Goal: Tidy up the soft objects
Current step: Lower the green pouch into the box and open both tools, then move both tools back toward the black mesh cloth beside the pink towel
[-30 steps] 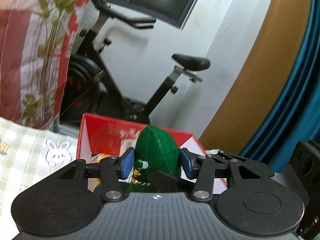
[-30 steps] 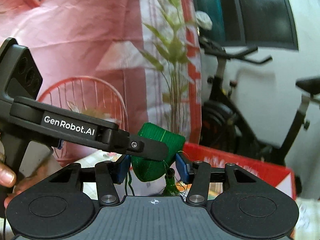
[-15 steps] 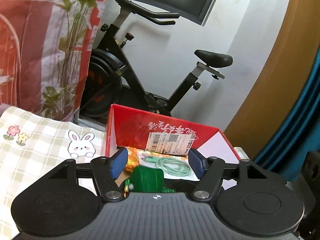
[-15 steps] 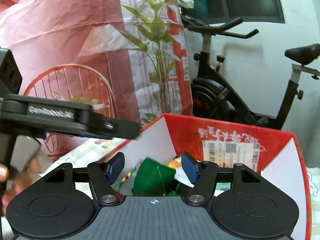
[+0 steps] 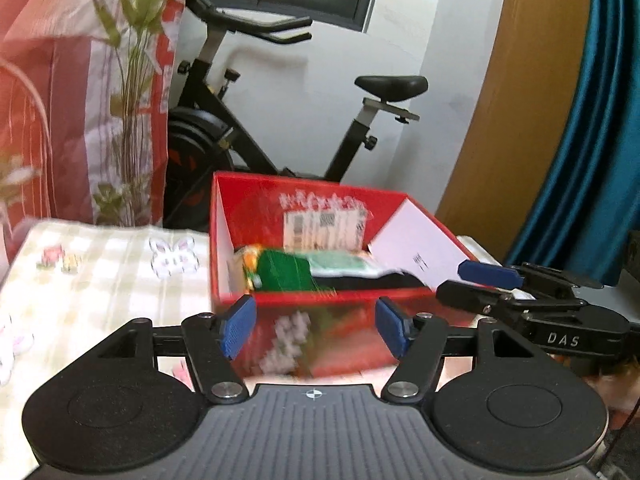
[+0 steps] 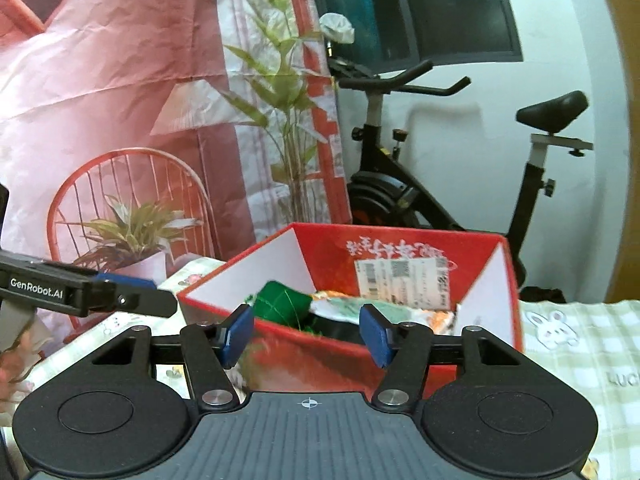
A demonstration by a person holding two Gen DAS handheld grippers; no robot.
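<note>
A green knitted soft toy lies inside the red cardboard box, beside a pale green packet and a black item. My left gripper stands open in front of the box's near wall, with nothing between its blue pads. In the right wrist view the green toy rests near the left inner wall of the box. My right gripper is open and empty just short of the box rim, its jaws closing a little. Each gripper shows in the other's view: the right gripper, the left gripper.
The box stands on a checked cloth with rabbit prints. Behind it are a black exercise bike, a pink printed backdrop and a blue curtain. A person's hand holds the left gripper.
Both grippers held the green toy a second ago. They opened and dropped it into the red box, then drew back from the box, which now sits farther ahead.
</note>
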